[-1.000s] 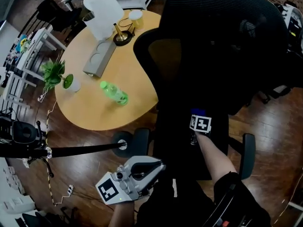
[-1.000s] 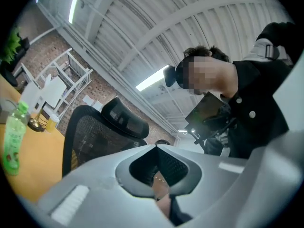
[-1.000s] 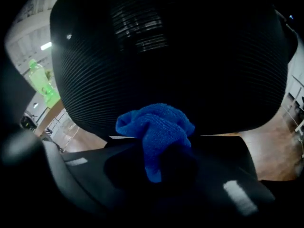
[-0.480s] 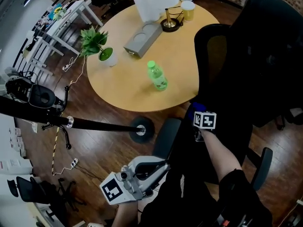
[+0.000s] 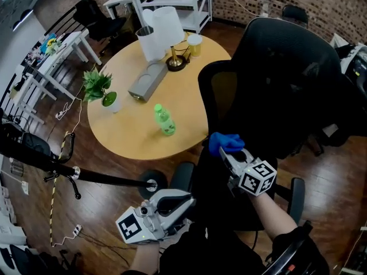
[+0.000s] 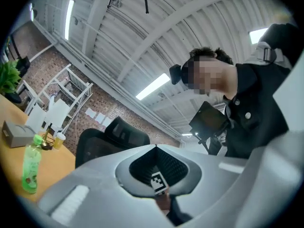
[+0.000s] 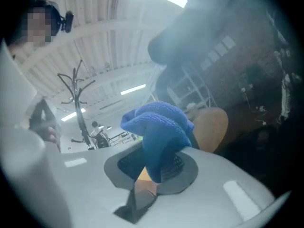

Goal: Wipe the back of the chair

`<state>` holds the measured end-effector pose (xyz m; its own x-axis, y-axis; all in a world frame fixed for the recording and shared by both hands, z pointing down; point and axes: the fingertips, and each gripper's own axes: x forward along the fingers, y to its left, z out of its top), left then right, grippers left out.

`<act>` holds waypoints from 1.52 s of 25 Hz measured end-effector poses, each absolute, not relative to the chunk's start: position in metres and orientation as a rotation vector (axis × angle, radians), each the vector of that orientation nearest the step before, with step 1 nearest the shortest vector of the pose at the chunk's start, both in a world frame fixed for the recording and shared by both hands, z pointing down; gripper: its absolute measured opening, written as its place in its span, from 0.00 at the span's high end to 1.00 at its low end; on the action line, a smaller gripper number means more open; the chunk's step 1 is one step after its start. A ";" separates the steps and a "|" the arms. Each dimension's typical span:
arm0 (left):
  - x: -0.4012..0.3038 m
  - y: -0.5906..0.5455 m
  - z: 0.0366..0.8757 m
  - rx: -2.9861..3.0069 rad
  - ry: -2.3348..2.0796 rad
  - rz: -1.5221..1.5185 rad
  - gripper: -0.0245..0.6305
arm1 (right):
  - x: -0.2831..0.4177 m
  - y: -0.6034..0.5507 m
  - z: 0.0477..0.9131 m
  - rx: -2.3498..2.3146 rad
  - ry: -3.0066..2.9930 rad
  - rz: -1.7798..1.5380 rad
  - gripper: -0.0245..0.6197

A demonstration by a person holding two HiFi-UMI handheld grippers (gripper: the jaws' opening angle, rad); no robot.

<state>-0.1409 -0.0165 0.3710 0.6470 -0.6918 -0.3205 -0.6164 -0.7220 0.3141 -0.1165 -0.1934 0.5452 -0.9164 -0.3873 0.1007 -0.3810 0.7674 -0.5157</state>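
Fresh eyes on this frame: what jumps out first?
The big black mesh chair fills the right of the head view. At its lower left edge, the right claw grips a bright blue cloth; whether the cloth touches the chair is unclear. Left of it, a round wooden table carries a green bottle.

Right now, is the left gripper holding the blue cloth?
No, the blue cloth is pinched in the right gripper, while the left gripper has its jaws together on nothing.
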 end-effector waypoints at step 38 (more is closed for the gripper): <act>-0.034 0.003 0.277 2.975 -0.501 -0.751 0.96 | 0.064 -0.035 0.285 -0.729 2.543 -0.226 0.88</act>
<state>-0.0341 0.0028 0.2771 0.8316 -0.3162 -0.4566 -0.3004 -0.9476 0.1091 0.0642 -0.0345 0.2847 -0.7418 -0.5354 -0.4037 -0.4559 0.8442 -0.2820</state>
